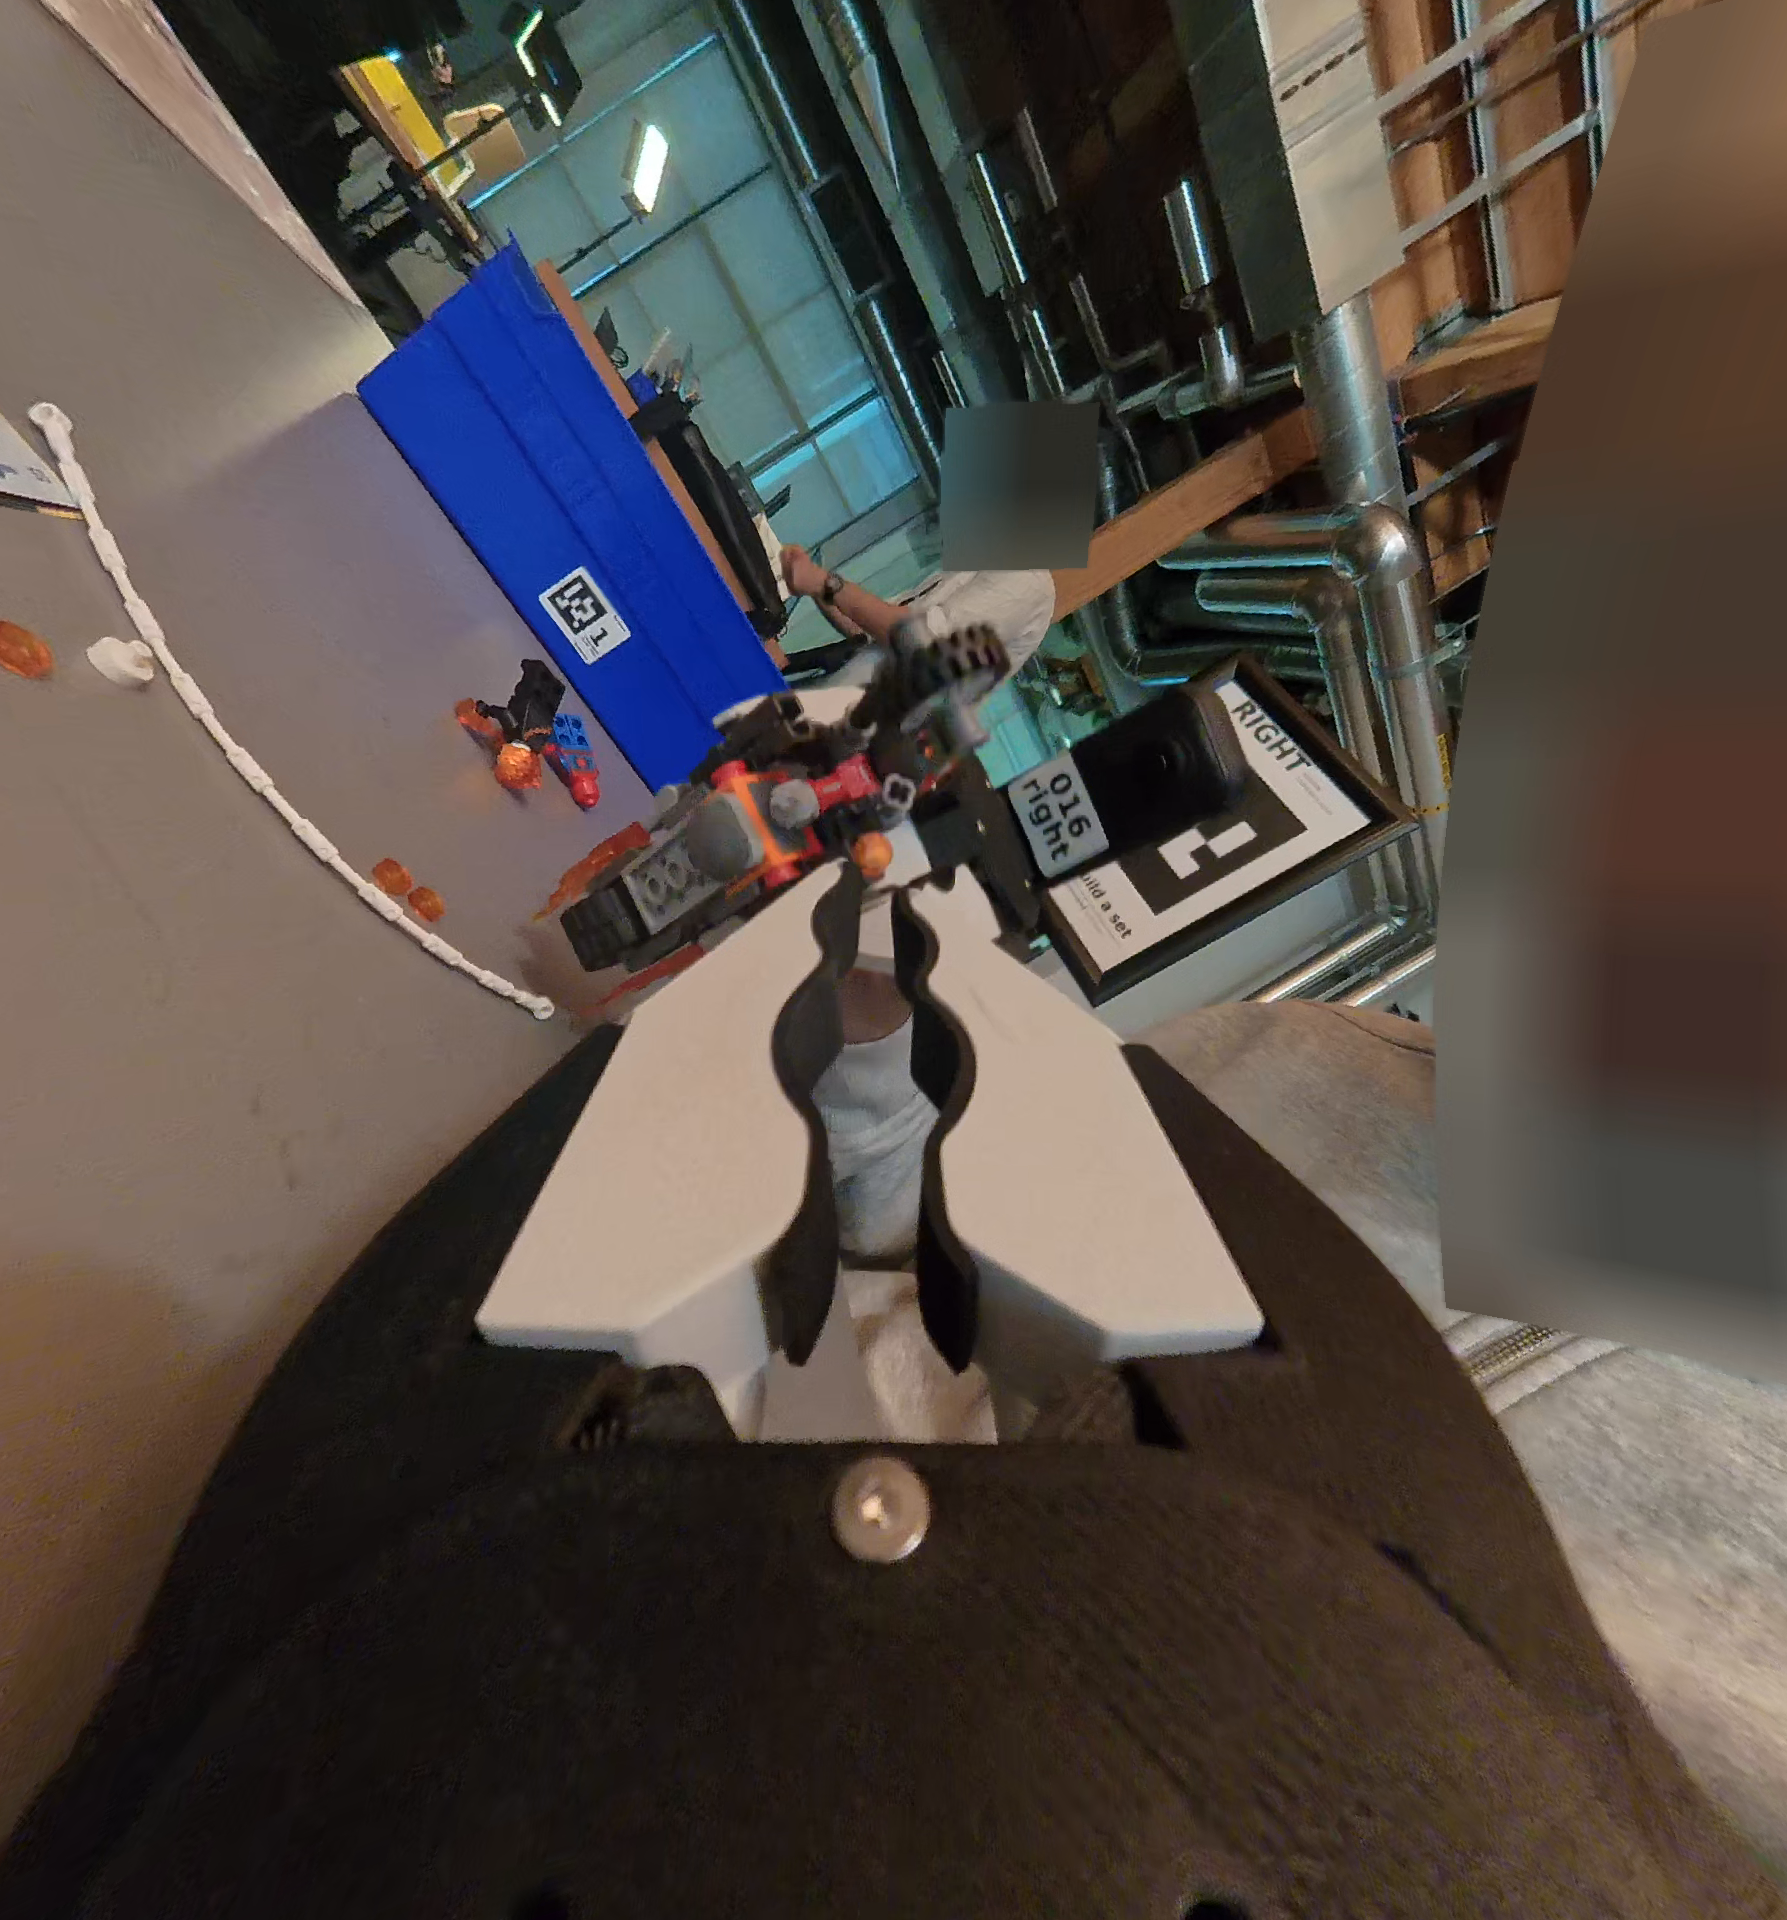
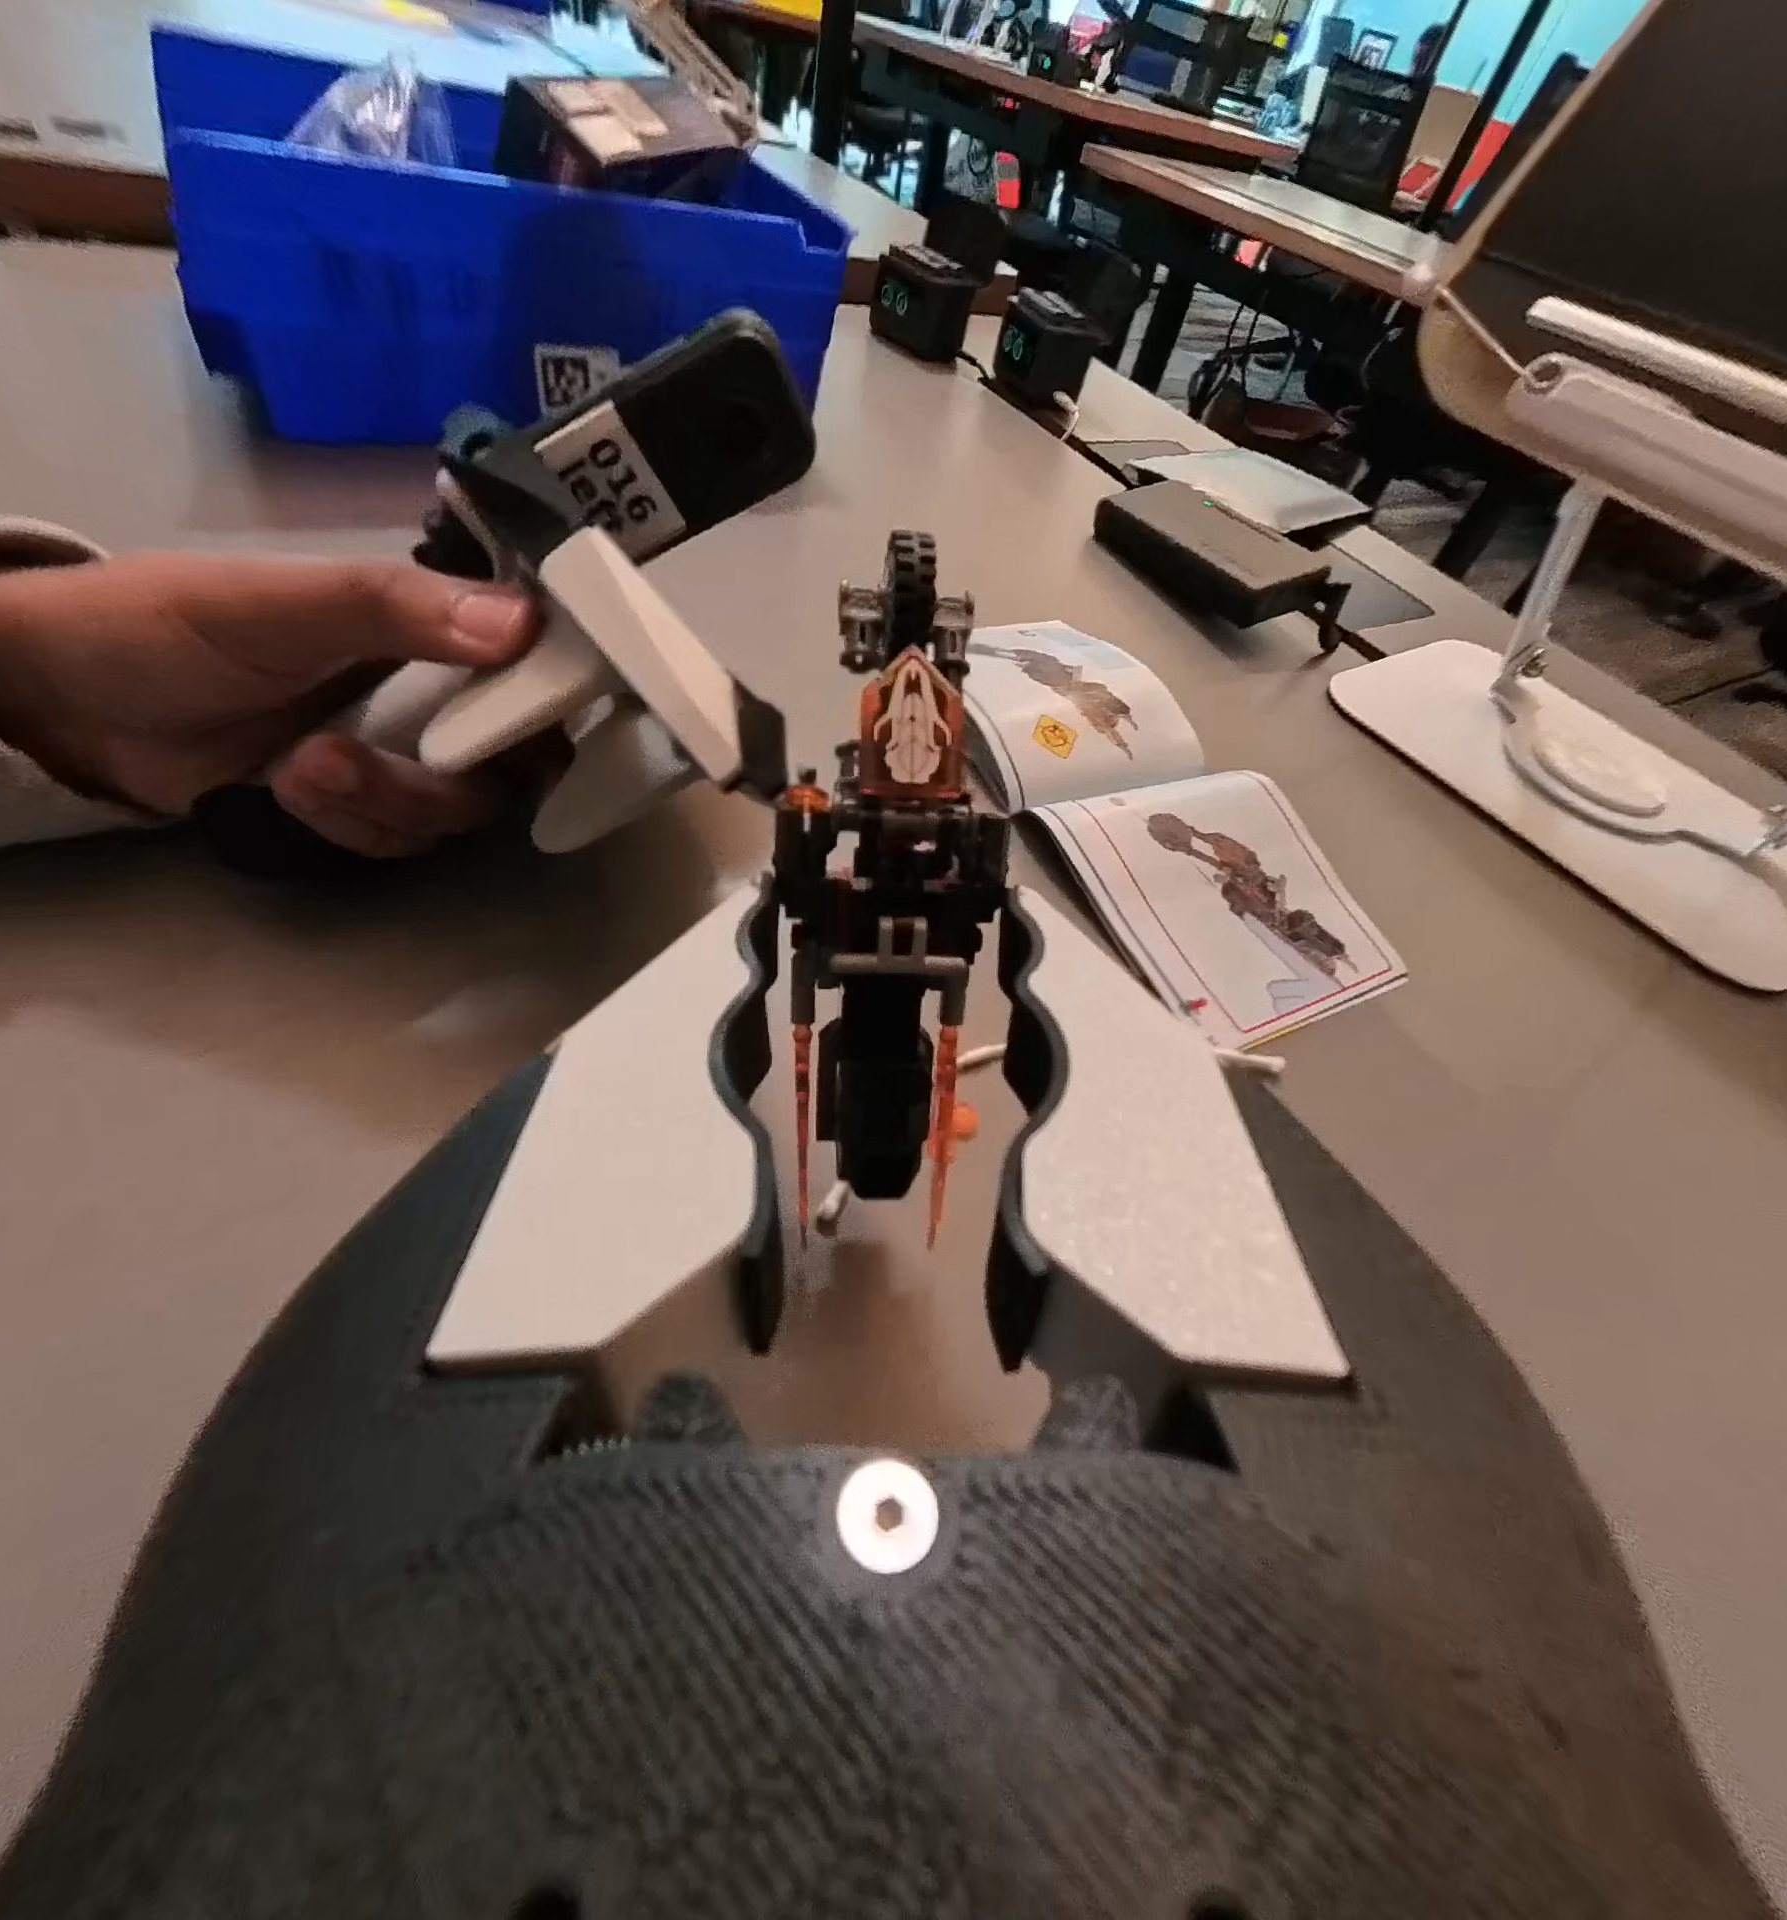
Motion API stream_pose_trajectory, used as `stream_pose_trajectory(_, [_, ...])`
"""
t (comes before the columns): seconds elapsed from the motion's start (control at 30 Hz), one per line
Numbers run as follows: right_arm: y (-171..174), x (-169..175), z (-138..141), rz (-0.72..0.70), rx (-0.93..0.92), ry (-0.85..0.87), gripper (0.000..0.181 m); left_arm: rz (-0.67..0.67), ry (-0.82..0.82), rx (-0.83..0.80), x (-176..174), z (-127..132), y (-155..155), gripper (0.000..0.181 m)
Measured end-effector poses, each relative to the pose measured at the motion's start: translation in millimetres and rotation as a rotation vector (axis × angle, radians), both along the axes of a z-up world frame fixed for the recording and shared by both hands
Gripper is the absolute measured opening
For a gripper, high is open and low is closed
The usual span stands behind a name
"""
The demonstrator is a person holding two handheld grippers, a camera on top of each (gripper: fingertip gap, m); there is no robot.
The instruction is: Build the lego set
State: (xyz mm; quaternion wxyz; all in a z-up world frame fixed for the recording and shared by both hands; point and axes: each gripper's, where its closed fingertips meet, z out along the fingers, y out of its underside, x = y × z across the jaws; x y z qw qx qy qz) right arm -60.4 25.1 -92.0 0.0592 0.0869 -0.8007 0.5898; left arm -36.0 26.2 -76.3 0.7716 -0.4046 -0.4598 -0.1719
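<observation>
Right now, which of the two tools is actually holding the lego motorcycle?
The right tool: its fingers clamp both sides of the motorcycle. The left tool, coming from the side, only pinches a small orange round piece at its tip.

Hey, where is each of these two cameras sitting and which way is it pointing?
Left wrist view: on the left tongs, rolled sideways, facing the lego motorcycle; own fingers pinch an orange stud.
Right wrist view: on the right tongs, level above the table, fingers clamping the motorcycle's sides; a hand shows.
Shared: motorcycle, blue bin, and each other's tongs.
</observation>
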Motion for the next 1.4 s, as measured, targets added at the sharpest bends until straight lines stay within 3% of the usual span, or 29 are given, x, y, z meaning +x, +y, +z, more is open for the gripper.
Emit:
stream_pose_trajectory(0.17, [1,-4,-1,0.020,-0.005,-0.182,0.041,-0.016,0.011,-0.092,1,-5,10,0.007])
stream_pose_trajectory(0.6, [-7,7,-8,-0.019,0.028,-0.036,0.041,0.045,-0.010,-0.135,-3,-10,4,0.011])
stream_pose_trajectory(1.4, [-2,5,-18,0.061,0.053,-0.062,0.045,0.067,-0.031,-0.149,-5,-13,0,0.009])
